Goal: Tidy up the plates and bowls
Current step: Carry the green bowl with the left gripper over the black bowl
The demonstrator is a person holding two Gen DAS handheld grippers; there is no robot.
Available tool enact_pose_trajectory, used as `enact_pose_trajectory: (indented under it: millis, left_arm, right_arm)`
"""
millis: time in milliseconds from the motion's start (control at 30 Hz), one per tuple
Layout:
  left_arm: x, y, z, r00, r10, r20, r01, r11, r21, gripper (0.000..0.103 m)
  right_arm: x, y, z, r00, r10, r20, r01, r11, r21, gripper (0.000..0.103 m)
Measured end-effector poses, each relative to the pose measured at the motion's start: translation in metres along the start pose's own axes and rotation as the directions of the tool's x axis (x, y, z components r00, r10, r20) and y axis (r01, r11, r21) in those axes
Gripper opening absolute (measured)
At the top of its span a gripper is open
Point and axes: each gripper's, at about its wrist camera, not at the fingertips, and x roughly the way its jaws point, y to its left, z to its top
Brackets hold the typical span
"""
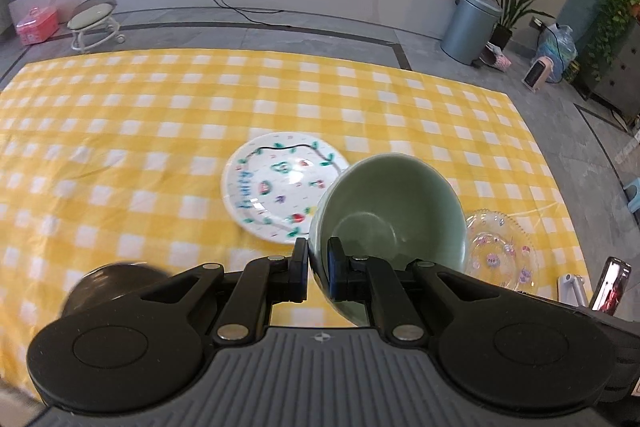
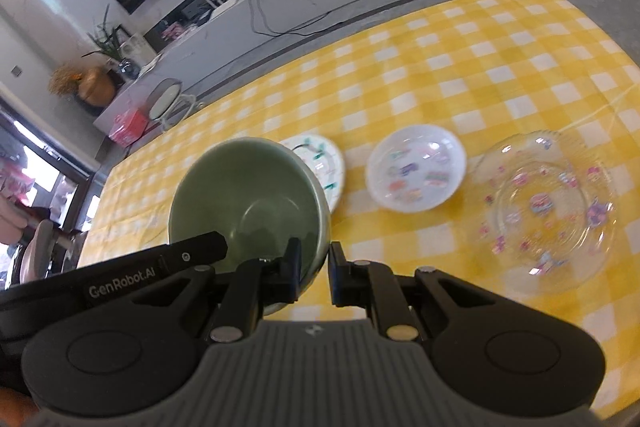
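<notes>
My left gripper [image 1: 318, 259] is shut on the rim of a green bowl [image 1: 394, 211] and holds it tilted above the yellow checked table. My right gripper [image 2: 315, 267] is shut on the rim of the same green bowl [image 2: 248, 203], and the left gripper's body [image 2: 152, 267] shows at its left. A white plate with green vine drawings [image 1: 280, 187] lies beyond the bowl; it also shows in the right wrist view [image 2: 324, 163]. A white patterned bowl [image 2: 416, 167] and a clear glass plate [image 2: 548, 207] lie to the right; the glass plate also shows in the left wrist view [image 1: 500, 251].
A dark round object [image 1: 108, 287] sits blurred at the lower left near my left gripper. A phone on a stand [image 1: 610, 283] is at the table's right edge. Beyond the table [image 1: 120, 147] are a stool [image 1: 94, 23] and a bin [image 1: 470, 23] on the floor.
</notes>
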Motion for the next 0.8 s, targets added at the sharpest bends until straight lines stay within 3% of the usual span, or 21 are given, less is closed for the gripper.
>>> enact_pose_trajectory:
  millis: [300, 800]
  left_arm:
    - [-0.051, 0.048, -0.012, 0.999, 0.026, 0.024, -0.025, 0.998, -0.062, 0.009]
    - [-0.078, 0.118, -0.040, 0.997, 0.051, -0.057, -0.059, 0.987, -0.149, 0.010]
  right_arm:
    - [-0.024, 0.066, -0.022, 0.999, 0.040, 0.005, -0.039, 0.993, -0.111, 0.012]
    - [-0.004, 0.134, -0.058, 0.987, 0.057, -0.148, -0.091, 0.967, -0.237, 0.012]
